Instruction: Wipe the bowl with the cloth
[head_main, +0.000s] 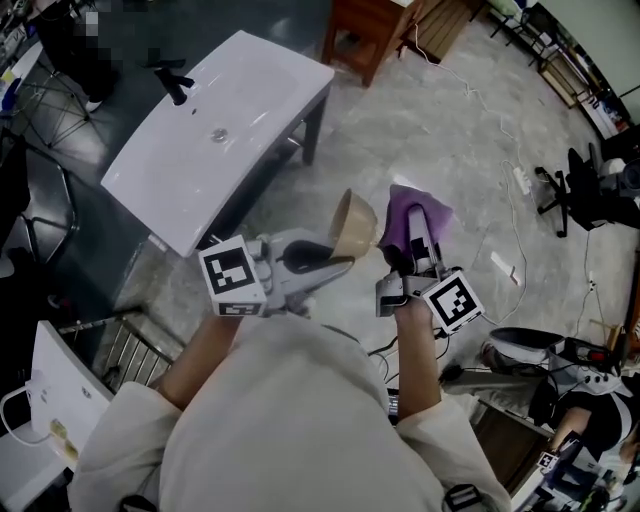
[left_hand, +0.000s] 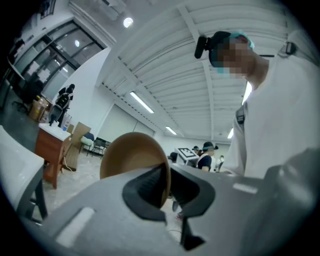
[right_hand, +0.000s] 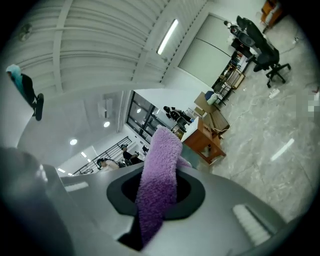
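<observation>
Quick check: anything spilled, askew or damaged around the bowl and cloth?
Nothing stands out. The left claw grips the tan bowl by its rim, holding it on its side in the air. The right claw pinches the purple cloth beside it. Both look intact, with no spill visible.

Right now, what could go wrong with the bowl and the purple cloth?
1. The left gripper pinches the bowl only by its rim, in the air over the hard floor. A push from wiping might make it slip and drop.
2. The right gripper holds the cloth by a thin fold, so rubbing could tug it loose.
</observation>
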